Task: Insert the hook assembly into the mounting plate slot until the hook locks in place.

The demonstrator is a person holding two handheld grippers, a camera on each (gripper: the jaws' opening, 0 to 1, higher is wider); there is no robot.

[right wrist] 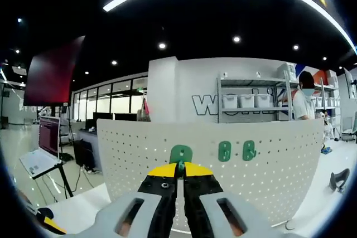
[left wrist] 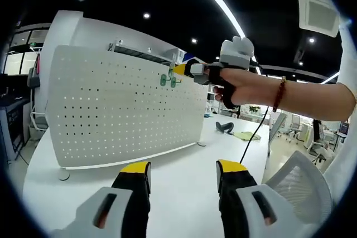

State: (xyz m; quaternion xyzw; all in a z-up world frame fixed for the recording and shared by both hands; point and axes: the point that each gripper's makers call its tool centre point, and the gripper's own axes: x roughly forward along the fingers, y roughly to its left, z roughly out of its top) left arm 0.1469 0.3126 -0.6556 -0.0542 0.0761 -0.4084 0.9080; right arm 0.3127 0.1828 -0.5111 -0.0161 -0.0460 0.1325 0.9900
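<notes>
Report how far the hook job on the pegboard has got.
Done: two green hooks already sit on the white pegboard. In hand: the right gripper has its jaws shut on a third green hook, held up at the board face; the left gripper hangs open above the table. Left: whether this hook has locked cannot be told.

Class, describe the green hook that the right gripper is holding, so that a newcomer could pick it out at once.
Start at the white perforated board standing on the white table. Three green hooks show along its upper part in the right gripper view. The one meant is the leftmost hook, pinched between the yellow tips of the right gripper; the other two hooks hang free to its right.
</notes>
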